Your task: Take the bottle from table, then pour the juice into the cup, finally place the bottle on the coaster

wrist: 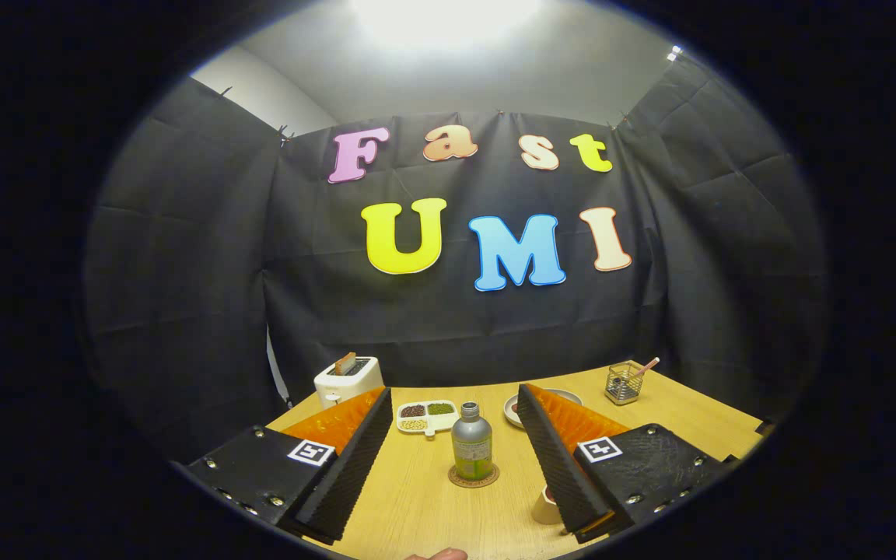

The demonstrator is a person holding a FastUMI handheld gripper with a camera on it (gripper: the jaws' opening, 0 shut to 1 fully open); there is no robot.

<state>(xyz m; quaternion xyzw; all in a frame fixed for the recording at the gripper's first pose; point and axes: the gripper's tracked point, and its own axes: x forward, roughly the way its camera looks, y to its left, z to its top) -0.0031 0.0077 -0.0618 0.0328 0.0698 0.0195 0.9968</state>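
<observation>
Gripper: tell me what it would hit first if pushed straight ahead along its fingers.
Most likely the bottle, upright on its coaster, centred ahead of the open gripper. Depth is unclear; the sectioned dish lies beyond.

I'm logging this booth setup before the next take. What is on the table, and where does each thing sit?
bottle: one, grey with green label, upright on the coaster, between the fingers.
coaster: one, brown, under the bottle.
cup: one, pale, beside the right finger, partly hidden.
sectioned dish: one, white, beyond the bottle.
plate: one, pale, behind the right finger.
toaster: one, white, far left corner.
wire holder: one, dark mesh, far right.
table: one, light wood.
gripper: one, open, fingers either side of the bottle, not touching it.
</observation>
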